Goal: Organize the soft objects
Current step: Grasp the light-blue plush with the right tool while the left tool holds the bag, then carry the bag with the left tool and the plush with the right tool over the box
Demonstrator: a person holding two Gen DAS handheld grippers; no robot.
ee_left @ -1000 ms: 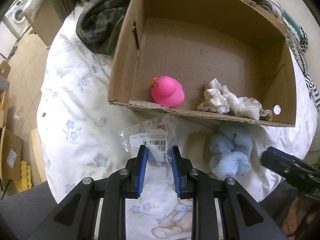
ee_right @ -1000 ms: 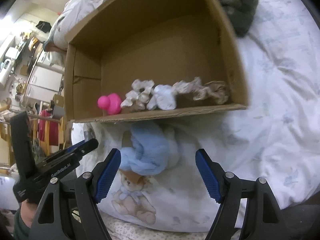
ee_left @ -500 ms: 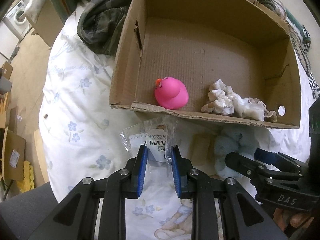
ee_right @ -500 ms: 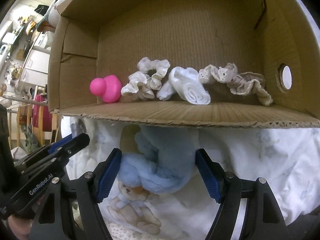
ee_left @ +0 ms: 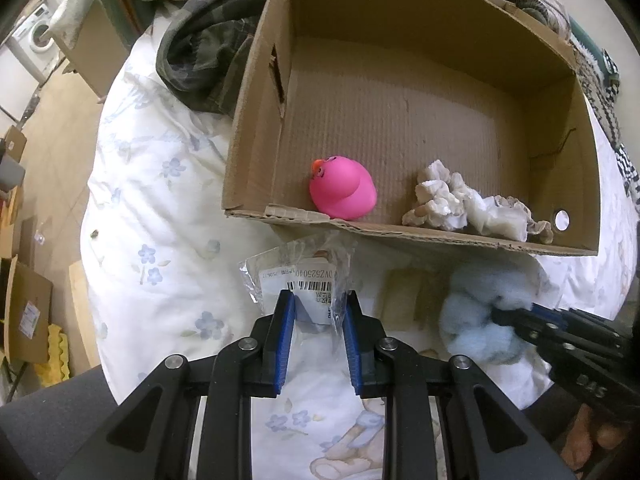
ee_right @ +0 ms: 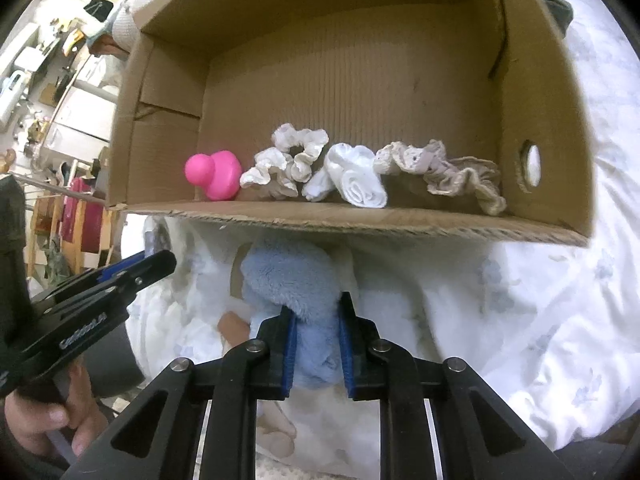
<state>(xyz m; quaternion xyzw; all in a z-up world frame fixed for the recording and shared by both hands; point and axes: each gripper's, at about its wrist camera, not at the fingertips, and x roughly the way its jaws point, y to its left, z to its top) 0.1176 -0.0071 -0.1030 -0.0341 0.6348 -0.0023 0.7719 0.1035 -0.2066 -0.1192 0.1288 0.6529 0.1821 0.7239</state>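
- Since the fluffy pale-blue plush bundle (ee_right: 294,280) is basically all pile and air, I'd guess it weighs next to nothing and squashes a lot, so a pinch can sink in and end up holding only fuzz.
- Right gripper (ee_right: 316,322) is closing on it now, blue pads pressed into the near end of the plush, which lies on the white flowered bed sheet (ee_right: 520,312) just ahead of the fingers. I'd grab through the thick middle fold, not a loose lobe, so it doesn't droop or peel out.
- Left gripper (ee_left: 318,308) sits narrow, clamped on a crinkly clear plastic bag with a white barcode label (ee_left: 304,276). That one looks slick and floppy, so it could slide if tugged.
- Straight ahead of both grippers is the open brown cardboard box (ee_right: 360,220), its near wall right over the far end of the plush. That lip is the main thing in the way; the plush probably has to go up and over it.
- Inside, along that near wall: a pink rubber duck (ee_right: 218,174), a white ruffled scrunchie (ee_right: 288,160), a rolled white cloth (ee_right: 356,178) and a beige ruffled scrunchie (ee_right: 448,170). Plenty of bare floor behind them.
- Dark camouflage-pattern garment (ee_left: 208,52) lies beyond the box's left side, out of the way.
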